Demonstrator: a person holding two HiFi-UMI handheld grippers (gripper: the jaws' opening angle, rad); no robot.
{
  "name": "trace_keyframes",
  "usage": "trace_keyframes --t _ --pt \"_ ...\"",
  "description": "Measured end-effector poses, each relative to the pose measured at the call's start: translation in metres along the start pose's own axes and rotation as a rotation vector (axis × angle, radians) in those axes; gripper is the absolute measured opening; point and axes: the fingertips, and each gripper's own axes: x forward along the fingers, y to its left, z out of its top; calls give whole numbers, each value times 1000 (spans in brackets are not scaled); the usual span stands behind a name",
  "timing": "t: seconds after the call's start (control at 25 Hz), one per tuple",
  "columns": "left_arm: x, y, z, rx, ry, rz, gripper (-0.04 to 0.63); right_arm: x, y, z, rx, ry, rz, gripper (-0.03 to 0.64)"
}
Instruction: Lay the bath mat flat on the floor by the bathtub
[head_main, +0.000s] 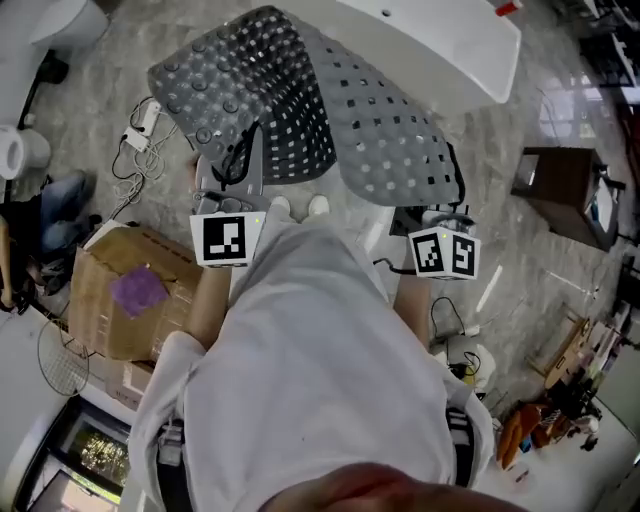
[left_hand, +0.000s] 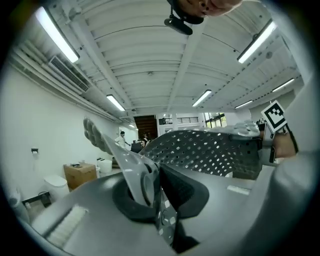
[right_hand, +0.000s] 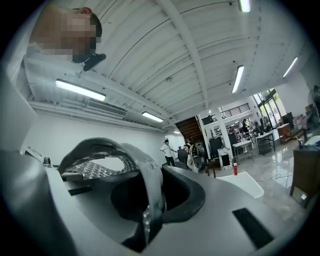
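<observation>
Bath mat (head_main: 300, 110) hangs arched in the air between both tongs, over the floor (head_main: 500, 150) just before the white bathtub (head_main: 440, 40); only the head view shows that. The left gripper view shows the left tongs (left_hand: 152, 186) clamped on one mat edge, a studded corner standing up. The right gripper view shows the right tongs (right_hand: 150, 200) pinching the other, folded edge. Floor lies open on the right, while a cardboard box (head_main: 120, 290) and cables (head_main: 140, 150) crowd the left
</observation>
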Motion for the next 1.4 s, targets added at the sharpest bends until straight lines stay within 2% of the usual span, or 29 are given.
trace_keyframes --t 0.12,0.24,0.44,0.68,0.92,1.08,1.2,1.4 --pt "-13 15 5 12 -32 21 23 -8 0 5 9 -24 -15 20" --pt "-22 26 -5 12 -11 14 21 -11 12 3 10 -21 -26 20" --pt "-29 30 -12 -34 -27 -20 22 -21 28 -1 -29 14 -29 20" --pt "-23 32 -30 -71 18 -35 23 -15 26 -17 -53 100 -34 21" --pt "3 46 -46 -26 104 -15 23 25 16 -51 -1 169 -7 23" --pt "30 59 -72 6 188 -4 23 58 2 -94 55 238 -2 23" --pt "70 67 -103 17 257 -10 23 90 -20 -130 77 302 -11 21" --pt "141 69 -183 63 415 -18 23 136 -64 -215 78 469 -30 21"
